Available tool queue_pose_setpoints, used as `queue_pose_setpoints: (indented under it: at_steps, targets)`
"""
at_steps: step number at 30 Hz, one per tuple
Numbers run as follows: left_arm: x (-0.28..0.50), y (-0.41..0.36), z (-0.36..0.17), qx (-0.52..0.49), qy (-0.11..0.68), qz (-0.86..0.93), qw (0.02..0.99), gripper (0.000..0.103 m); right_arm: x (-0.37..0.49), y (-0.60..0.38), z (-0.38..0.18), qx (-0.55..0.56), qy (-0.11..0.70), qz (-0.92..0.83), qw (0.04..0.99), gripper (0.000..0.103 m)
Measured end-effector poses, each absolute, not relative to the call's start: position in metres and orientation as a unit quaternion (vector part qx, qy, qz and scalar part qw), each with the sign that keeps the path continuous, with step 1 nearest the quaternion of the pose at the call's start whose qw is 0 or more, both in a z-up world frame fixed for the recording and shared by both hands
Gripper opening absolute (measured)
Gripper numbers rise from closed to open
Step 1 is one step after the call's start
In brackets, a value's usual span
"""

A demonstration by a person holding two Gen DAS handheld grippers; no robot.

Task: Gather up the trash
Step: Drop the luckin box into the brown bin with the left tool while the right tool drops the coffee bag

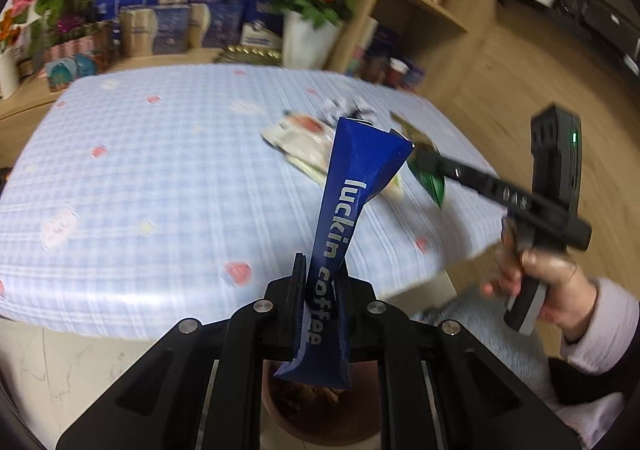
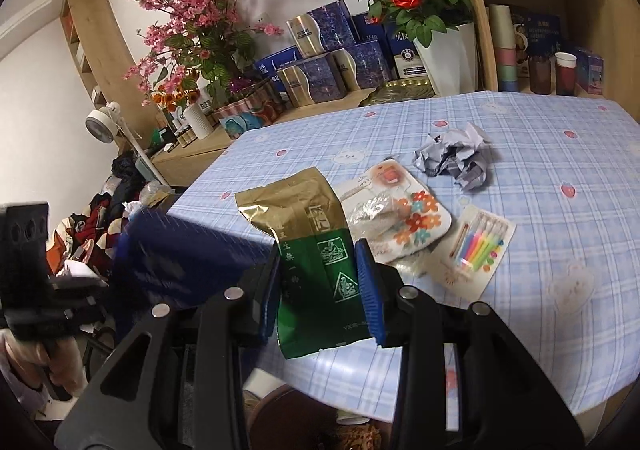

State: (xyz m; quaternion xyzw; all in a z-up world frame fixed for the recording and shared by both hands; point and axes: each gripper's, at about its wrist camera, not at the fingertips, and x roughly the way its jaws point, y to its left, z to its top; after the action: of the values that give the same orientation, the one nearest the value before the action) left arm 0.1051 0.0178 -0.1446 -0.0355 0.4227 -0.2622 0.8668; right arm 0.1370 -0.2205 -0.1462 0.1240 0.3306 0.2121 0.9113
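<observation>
My left gripper [image 1: 320,290] is shut on a blue "luckin coffee" sachet [image 1: 352,178], which stands up between the pads above the table edge. My right gripper [image 2: 320,282] is shut on a green and gold tea packet [image 2: 316,234], held just over the table's near edge. In the left wrist view the right gripper [image 1: 426,162] comes in from the right with the tea packet [image 1: 432,178] at its tip. In the right wrist view the blue sachet [image 2: 180,250] is a blur at the left. A crumpled paper ball [image 2: 454,158], a flowered wrapper [image 2: 412,218] and a card of coloured candles [image 2: 476,246] lie on the cloth.
The table [image 1: 140,170] has a blue checked cloth. A brown bin [image 1: 320,418] with scraps inside sits below its near edge, under both grippers. Boxes, flower vases [image 2: 448,54] and shelves line the far side. A hand [image 1: 536,278] in a pale sleeve holds the right gripper.
</observation>
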Motion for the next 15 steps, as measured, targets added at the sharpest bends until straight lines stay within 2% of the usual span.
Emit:
queue_pose_setpoints:
  at_steps: [15]
  targets:
    - [0.051, 0.000, -0.230, -0.023, 0.503, -0.270, 0.820, 0.014, 0.070, -0.221, -0.158, 0.129, 0.316, 0.202, 0.918, 0.038]
